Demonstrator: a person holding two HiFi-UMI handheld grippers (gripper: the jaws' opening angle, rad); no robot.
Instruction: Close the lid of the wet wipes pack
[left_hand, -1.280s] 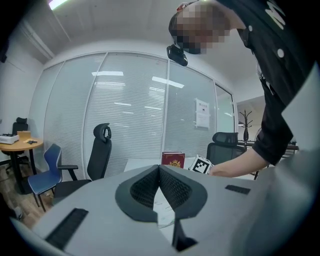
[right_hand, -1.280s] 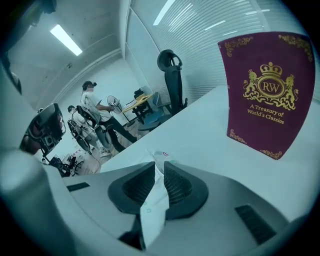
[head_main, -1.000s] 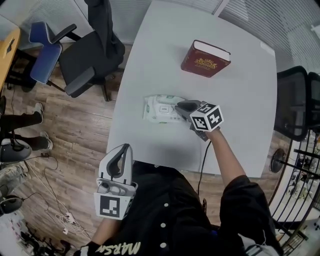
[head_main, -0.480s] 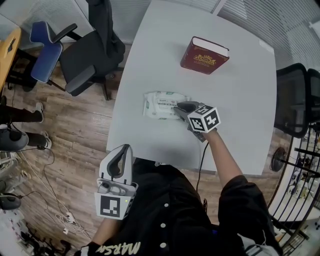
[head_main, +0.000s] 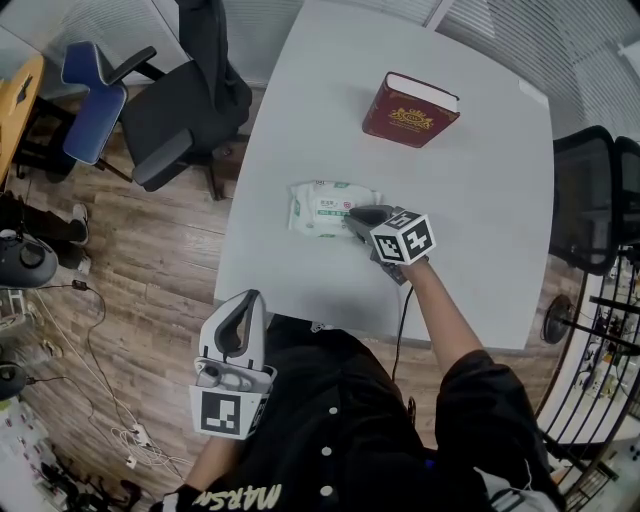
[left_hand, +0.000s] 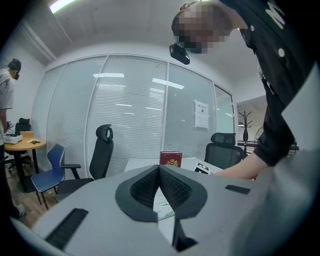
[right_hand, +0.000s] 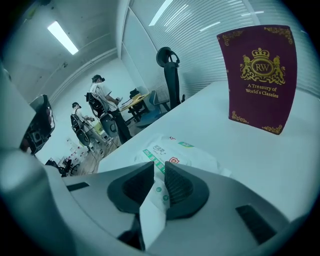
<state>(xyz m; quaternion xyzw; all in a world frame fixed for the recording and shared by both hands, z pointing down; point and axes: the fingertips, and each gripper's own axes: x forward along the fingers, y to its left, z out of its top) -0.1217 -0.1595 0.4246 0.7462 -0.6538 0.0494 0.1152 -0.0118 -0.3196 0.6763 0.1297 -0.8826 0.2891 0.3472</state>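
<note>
Your right tool (right_hand: 159, 175) is closing its jaws on a white fold of the wet wipes pack (head_main: 325, 208), which lies on the surface (head_main: 480, 200) nearer you than the book (head_main: 410, 110). Lid closure cannot be confirmed; I judge the task unfinished. Your left tool (left_hand: 159, 169), jaws together and empty, hangs farthest from the book.

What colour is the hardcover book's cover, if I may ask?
Dark red book with gold print; best in right gripper view.

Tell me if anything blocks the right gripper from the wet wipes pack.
Nothing visible does. The right gripper is at the wet wipes pack, its jaws closing with the pack's near edge between them. The book sits farther up the table, apart.
</note>
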